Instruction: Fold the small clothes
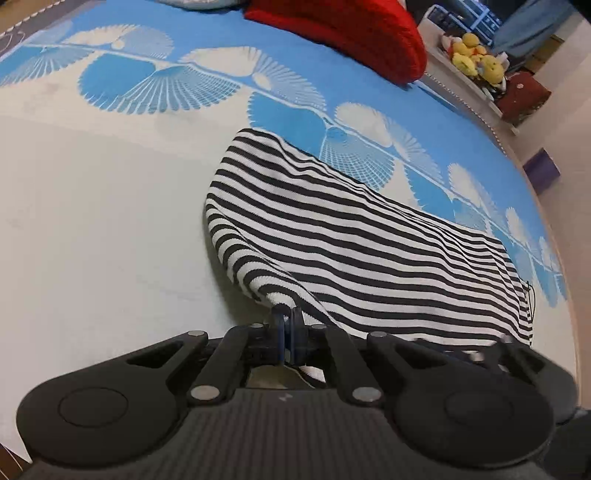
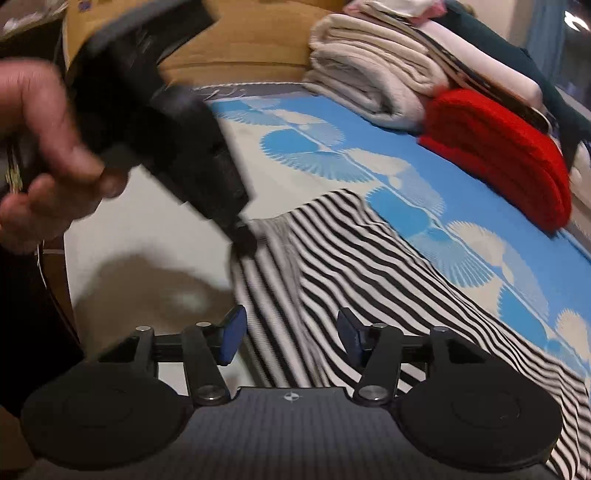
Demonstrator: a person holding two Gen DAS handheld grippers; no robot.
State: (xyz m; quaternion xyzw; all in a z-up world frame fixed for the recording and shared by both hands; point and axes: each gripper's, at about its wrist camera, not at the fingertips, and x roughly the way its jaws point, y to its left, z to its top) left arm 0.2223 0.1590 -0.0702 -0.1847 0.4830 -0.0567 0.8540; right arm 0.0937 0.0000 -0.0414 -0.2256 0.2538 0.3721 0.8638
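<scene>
Person's hand (image 2: 44, 147) in right view only

Black-and-white striped garment (image 1: 332, 236) on blue-and-white fan-patterned sheet (image 1: 110, 184); red knit (image 1: 343, 33) beyond.

Pinched between left gripper (image 1: 287, 319) fingers: garment (image 1: 351, 236), spread ahead and rightward on bed (image 1: 92, 221); folded pile (image 2: 498, 155) beyond.
</scene>
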